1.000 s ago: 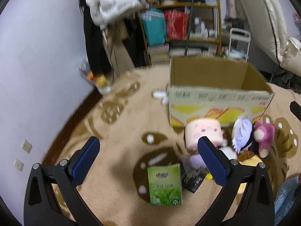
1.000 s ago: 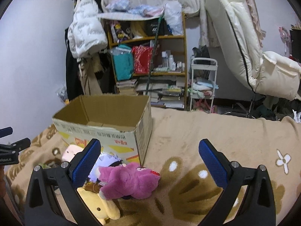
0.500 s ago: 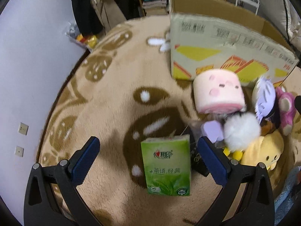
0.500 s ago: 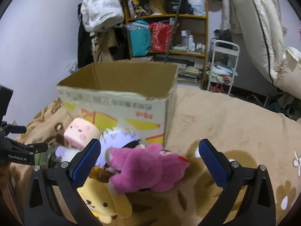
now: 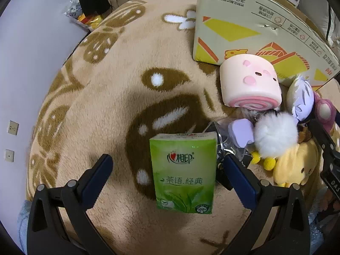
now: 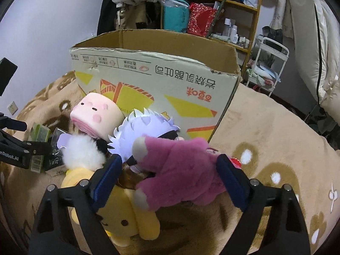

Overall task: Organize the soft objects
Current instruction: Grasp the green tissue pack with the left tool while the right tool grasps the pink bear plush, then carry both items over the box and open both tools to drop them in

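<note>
My right tool [image 6: 167, 177] straddles the pink plush [image 6: 180, 170]; its jaws have just been closing in, but I judge the pads are not pressing yet, so it counts as open with the plush between them. The plush's long axis runs across the jaws, left to right, and it lies on the yellow plush [image 6: 119, 218] just in front of the cardboard box [image 6: 161, 85]. My left tool [image 5: 167, 167] is open around the green tissue pack [image 5: 183, 170], which lies long axis toward me; the right pad is just beside it, the left pad apart. Each tool is nearest its own item. The pack reads 心相印, 茶语 and 100%; the box print is upside down, with 450g legible; "Robot.AI" is printed on the left tool's frame.
</note>
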